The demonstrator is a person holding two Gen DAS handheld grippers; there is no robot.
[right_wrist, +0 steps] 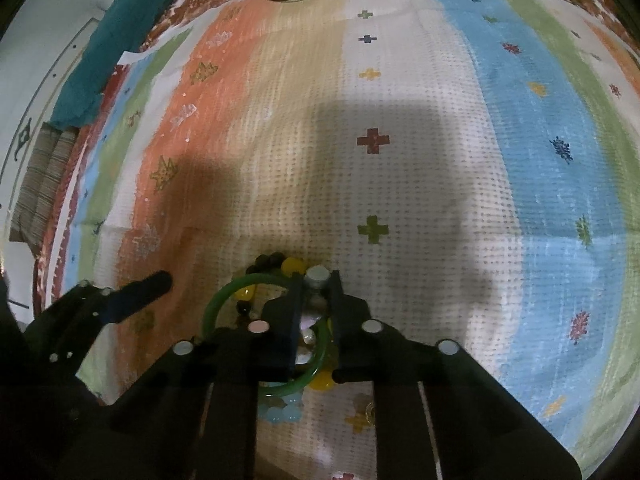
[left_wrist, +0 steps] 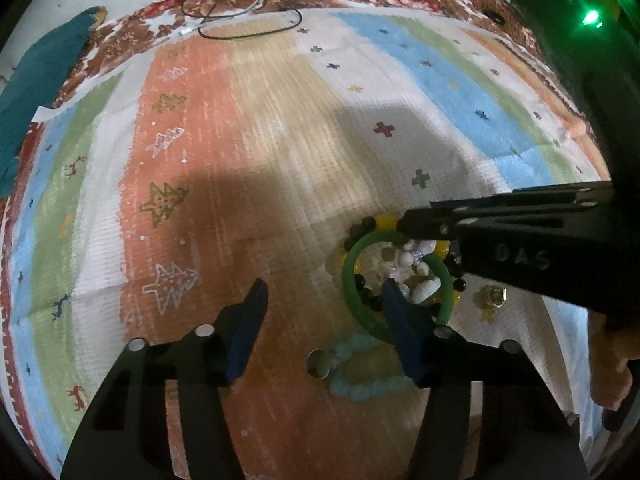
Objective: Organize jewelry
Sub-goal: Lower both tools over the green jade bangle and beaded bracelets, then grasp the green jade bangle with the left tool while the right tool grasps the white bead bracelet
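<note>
A pile of jewelry lies on a striped cloth [left_wrist: 280, 128]: a green bangle [left_wrist: 352, 256], a yellow and dark bead bracelet [left_wrist: 386, 222], pale white and pink beads [left_wrist: 418, 258], a light blue bead bracelet [left_wrist: 360, 390], a gold ring [left_wrist: 494, 296] and a round silver piece [left_wrist: 319, 363]. My left gripper [left_wrist: 324, 300] is open, its right finger over the bangle. My right gripper [right_wrist: 316, 280] is shut on the pale bead strand [right_wrist: 316, 274] above the green bangle [right_wrist: 224, 296]; it shows in the left wrist view [left_wrist: 408, 224] coming in from the right.
A dark cable [left_wrist: 240, 20] lies at the far edge of the cloth. A teal cloth [left_wrist: 36, 80] is bunched at the far left. A green light [left_wrist: 591, 18] glows on equipment at the far right. A striped cushion [right_wrist: 44, 184] lies left of the cloth.
</note>
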